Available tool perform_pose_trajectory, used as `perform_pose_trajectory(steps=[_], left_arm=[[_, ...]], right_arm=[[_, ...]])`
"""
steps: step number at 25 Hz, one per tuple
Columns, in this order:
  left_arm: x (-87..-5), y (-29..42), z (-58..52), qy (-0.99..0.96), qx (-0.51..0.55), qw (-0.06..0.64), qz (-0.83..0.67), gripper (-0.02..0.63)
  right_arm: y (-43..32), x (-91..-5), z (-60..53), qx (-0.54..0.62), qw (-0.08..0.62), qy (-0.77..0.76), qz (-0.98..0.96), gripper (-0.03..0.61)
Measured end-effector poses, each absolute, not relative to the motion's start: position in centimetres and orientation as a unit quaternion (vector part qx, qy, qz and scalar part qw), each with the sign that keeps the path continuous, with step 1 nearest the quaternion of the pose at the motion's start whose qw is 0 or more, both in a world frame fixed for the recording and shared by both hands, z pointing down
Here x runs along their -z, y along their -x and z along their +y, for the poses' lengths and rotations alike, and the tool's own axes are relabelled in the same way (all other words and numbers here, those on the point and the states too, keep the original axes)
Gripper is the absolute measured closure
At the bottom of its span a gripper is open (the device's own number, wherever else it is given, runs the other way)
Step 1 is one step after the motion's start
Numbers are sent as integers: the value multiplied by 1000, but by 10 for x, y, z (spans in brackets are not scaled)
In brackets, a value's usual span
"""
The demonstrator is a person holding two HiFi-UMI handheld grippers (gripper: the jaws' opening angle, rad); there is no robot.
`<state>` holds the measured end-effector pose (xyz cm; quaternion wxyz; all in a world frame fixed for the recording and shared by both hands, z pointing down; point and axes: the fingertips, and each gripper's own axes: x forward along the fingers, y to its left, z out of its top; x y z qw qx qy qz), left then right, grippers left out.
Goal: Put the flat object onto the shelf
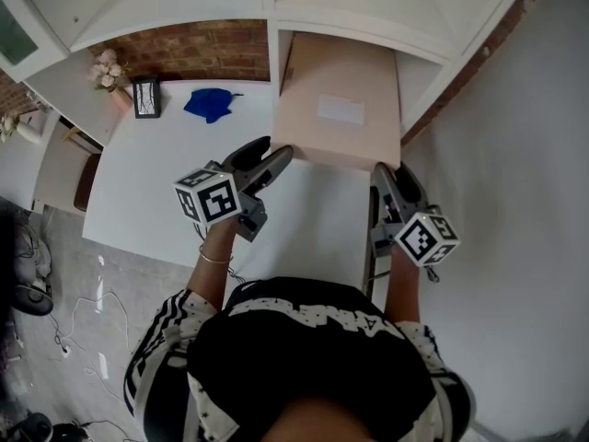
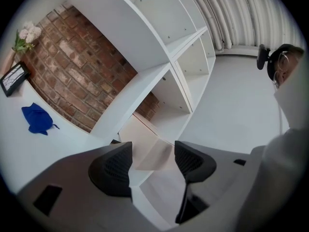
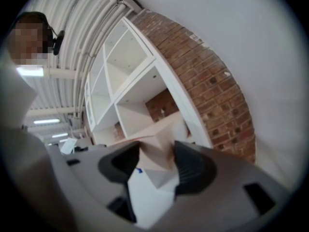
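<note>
Box far end hidden inside shelf; label print too small to read.

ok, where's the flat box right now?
Head view, upper right of centre: the pink flat box lies partly in the white shelf opening, near corners at the left tongs and right tongs.

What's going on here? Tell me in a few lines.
A person is sliding a flat pink box into a white shelf. The box lies partly inside one compartment, with its near end sticking out toward the person. The right hand-held gripper is clamped on the box's near right corner. The left hand-held gripper has its jaws apart around the near left corner, apparently not pressing on it.
</note>
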<state>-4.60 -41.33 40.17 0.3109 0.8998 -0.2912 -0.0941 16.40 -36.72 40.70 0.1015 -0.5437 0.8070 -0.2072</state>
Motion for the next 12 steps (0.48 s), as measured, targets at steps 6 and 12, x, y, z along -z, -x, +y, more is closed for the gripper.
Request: perform_pose_trajectory(steps=[6,12], left_arm=[[-405,48,-424,-903,79,289,-307,393],[-405,47,-434,-905,64,271,-322,402]], right_arm=[[-166,-407,-379,207,101,546,805,336],[-169,-407,-389,207,103,549,803,336]])
